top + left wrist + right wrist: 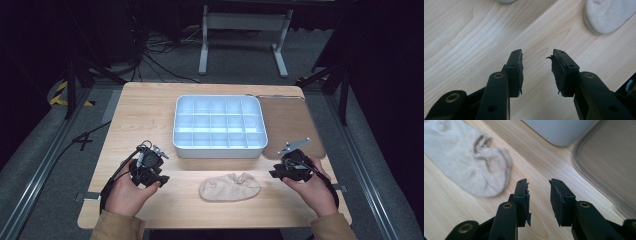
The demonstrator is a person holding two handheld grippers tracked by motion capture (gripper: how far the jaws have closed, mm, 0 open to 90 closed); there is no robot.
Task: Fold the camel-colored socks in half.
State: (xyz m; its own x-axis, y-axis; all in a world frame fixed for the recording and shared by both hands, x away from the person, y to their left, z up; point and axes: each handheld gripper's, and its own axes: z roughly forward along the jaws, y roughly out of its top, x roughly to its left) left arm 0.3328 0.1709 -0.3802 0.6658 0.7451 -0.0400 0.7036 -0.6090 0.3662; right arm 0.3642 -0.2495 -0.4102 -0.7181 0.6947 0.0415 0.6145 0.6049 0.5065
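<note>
A beige sock point(230, 187) lies flat near the front edge of the desk point(150, 112), about midway between the two hands and well apart from either. Behind it, toward the middle of the desk, stands a white divided tray point(218, 121), its compartments showing nothing inside, and a clear lid point(291, 125) lies flat just beside the tray's right wall, toward the right edge. The left gripper point(148, 176) hovers near the front left, its jaws apart over bare wood with nothing between them; in the left gripper view the sock's rounded end point(607, 15) sits off at the upper right. The right gripper point(283, 170) hangs near the front right, between the sock and the lid, its jaws likewise apart and empty; the right gripper view shows the sock's bunched cuff end point(471, 155) up and to the left of its jaws, with the tray's corner and the lid's rim farther off. This looks like the approach step, before any grasp: both hands flank the sock and neither touches it. The next move probably calls for each gripper to swing inward and drop low to the desk so that one pad slides under a fabric edge (thin cloth lying flat gives little to bite), then close gently on it, likely to fold or lift it toward a compartment.
</note>
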